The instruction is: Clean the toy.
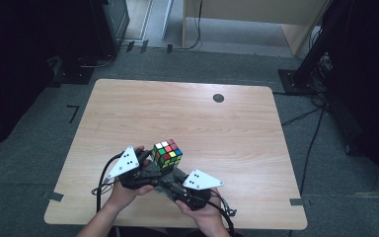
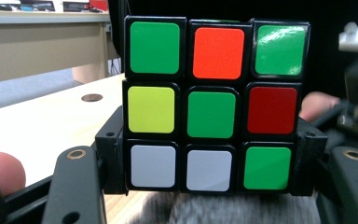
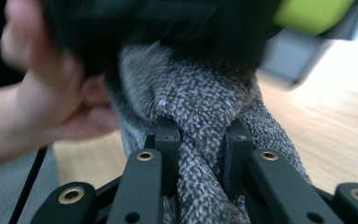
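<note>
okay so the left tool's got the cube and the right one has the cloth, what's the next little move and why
Probably rub the grey cloth, pinched in the right tool, across the cube underside: the left tool clamps the cube, and the cloth already sits just beneath it.

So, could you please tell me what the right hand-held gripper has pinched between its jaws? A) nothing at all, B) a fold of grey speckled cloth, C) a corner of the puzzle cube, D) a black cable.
B: in the right gripper view the right hand-held gripper has its jaws closed on a bunched fold of the grey speckled cloth, while the left hand-held gripper clamps the puzzle cube.
</note>
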`<action>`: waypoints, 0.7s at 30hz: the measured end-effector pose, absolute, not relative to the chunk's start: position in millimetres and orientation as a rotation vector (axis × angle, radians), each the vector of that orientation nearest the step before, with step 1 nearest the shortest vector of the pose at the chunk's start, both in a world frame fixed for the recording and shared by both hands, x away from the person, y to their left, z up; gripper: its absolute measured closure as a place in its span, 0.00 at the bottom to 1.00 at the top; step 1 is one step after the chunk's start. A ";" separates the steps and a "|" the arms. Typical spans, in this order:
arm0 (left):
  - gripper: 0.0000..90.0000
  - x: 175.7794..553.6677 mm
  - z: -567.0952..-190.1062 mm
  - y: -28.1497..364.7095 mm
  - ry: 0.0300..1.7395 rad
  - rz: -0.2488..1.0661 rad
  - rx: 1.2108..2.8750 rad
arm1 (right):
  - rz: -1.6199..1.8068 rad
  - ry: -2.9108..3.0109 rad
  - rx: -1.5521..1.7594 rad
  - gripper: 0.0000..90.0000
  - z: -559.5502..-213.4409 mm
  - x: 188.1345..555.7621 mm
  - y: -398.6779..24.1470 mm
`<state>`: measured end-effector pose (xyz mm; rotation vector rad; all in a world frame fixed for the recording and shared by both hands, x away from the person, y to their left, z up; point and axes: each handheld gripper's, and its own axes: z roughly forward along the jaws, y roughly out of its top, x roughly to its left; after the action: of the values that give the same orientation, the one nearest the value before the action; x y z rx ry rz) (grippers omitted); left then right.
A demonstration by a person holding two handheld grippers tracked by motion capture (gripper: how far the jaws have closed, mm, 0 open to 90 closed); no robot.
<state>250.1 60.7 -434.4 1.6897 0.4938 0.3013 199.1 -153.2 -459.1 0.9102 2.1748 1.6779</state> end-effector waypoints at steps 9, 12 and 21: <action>0.38 250.8 -430.0 66.0 0.503 0.302 1.647 | 1.725 1.977 1.222 0.82 -465.7 213.4 -192.4; 0.38 250.5 -432.3 62.6 0.498 0.307 1.663 | 1.728 2.103 1.082 0.82 -463.9 207.2 -171.9; 0.38 249.9 -430.3 67.0 0.502 0.347 1.645 | 1.698 2.018 1.147 0.82 -457.7 210.9 -187.1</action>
<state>249.9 67.0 -430.3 1.6446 0.5019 0.3467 210.9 -187.1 -457.7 1.1472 2.0178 1.6979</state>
